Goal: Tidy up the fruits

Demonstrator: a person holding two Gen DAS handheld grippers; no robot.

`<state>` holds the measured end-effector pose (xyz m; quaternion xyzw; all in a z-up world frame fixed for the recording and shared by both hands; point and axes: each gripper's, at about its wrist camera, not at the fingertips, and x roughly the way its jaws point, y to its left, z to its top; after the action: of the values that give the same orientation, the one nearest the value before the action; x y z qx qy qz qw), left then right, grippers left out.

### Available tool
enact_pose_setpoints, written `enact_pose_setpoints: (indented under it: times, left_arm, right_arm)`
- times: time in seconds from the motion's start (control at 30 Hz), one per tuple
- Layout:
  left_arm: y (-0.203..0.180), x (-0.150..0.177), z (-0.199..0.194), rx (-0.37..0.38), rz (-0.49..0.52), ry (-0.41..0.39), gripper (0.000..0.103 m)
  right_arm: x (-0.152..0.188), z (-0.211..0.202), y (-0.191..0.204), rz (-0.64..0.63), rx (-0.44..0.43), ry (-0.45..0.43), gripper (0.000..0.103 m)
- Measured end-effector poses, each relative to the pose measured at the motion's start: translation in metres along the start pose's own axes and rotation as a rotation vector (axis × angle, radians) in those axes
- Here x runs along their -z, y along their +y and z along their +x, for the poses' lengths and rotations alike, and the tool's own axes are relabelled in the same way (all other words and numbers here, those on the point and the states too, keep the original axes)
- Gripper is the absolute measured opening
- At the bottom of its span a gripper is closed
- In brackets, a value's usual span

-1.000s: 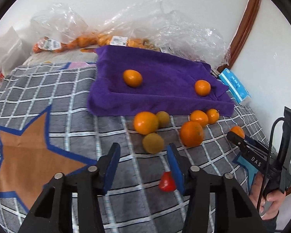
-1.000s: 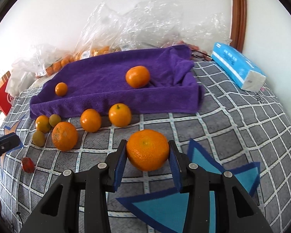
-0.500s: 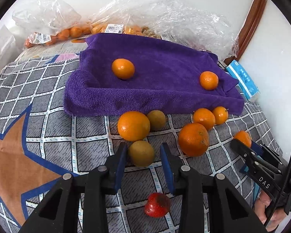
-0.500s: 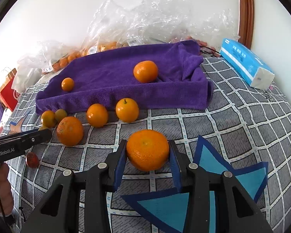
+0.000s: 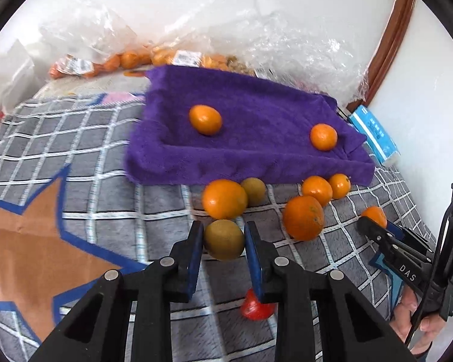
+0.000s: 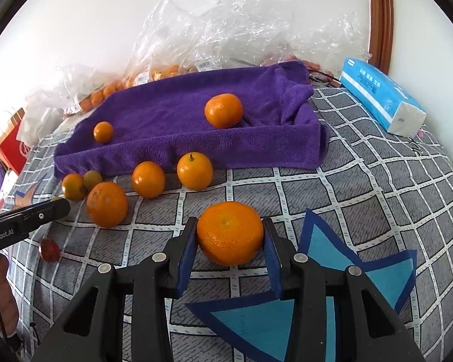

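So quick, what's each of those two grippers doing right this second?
Left gripper: shut on the brownish-green fruit, pads against both its sides.
Right gripper: shut on the large orange.

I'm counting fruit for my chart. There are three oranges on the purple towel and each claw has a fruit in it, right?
Not quite: two oranges lie on the towel, as the left wrist view shows. The left claw is around a green fruit, and the right claw holds an orange.

Black gripper [image 5: 223, 241], blue pads [image 5: 194, 259], silver screws.
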<state>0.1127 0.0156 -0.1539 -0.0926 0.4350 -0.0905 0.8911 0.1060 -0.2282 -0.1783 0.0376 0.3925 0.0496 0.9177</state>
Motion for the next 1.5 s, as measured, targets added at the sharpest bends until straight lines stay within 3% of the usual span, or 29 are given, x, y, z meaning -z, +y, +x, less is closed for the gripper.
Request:
enact_pose_setpoints:
  times: [0.2, 0.53, 0.87, 1.33, 1.5]
  left_arm:
    - [0.023, 0.003, -0.012, 0.0, -0.077, -0.025, 0.026]
    - [0.033, -0.017, -0.041, -0.019, -0.071, -0.114, 0.026]
    - [0.024, -0.048, -0.047, 0.015, -0.08, -0.183, 0.026]
    - [0.004, -0.108, -0.021, 0.043, -0.061, -0.251, 0.026]
    - [0.008, -0.11, -0.002, 0.042, -0.041, -0.257, 0.026]
  right_arm:
    - [0.0, 0.0, 0.005, -0.019, 0.021, 0.003, 0.041]
    - [-0.006, -0.01, 0.014, -0.023, -0.003, -0.022, 0.041]
    - [-0.038, -0.027, 0.027, -0.023, -0.027, -0.051, 0.041]
    - [-0.105, -0.019, 0.032, 0.006, -0.04, -0.159, 0.041]
    - [-0.119, -0.001, 0.026, 0.029, -0.026, -0.174, 0.041]
